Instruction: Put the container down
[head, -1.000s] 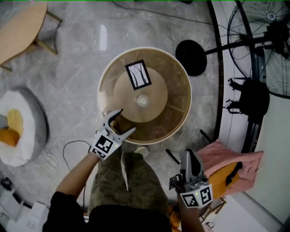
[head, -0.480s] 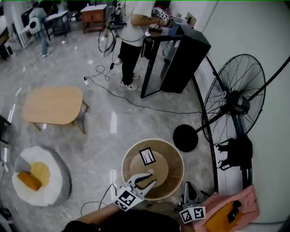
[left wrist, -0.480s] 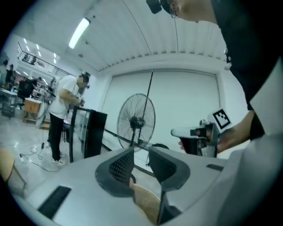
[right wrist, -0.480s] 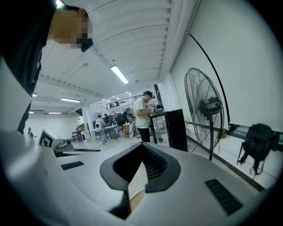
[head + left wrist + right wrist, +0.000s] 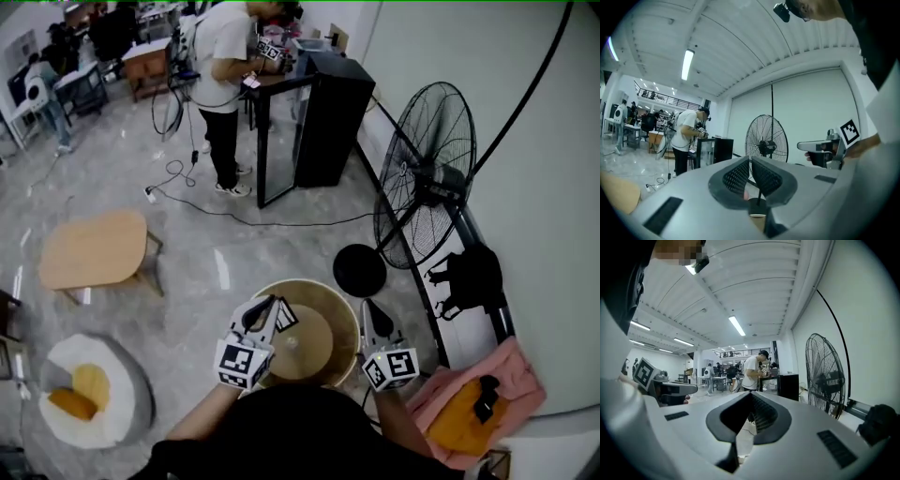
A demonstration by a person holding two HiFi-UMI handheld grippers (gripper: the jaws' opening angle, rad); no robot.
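Observation:
The container (image 5: 349, 323) is a round tan tub standing on the grey floor, with a paler disc and a black-and-white card (image 5: 285, 316) inside. In the head view both grippers are held up above it, apart from it. My left gripper (image 5: 265, 305) hangs over its left rim; its jaws have just been closing and now meet with nothing between them (image 5: 750, 159). My right gripper (image 5: 367, 307) is over the right rim, its jaws together and empty (image 5: 751, 395). Each gripper view looks level across the room and does not show the container.
A tall pedestal fan (image 5: 422, 178) with a round black base (image 5: 359, 270) stands right of the container. A pink and orange cloth pile (image 5: 478, 398) lies at the lower right. A low wooden table (image 5: 94, 248) and a white cushion (image 5: 89, 398) sit left. A person (image 5: 220, 84) stands at a black cabinet (image 5: 323, 117).
Both grippers have risen away from the container. The left jaws, open at the container's rim a second ago, have closed. The head view has swung up from the floor to the room.

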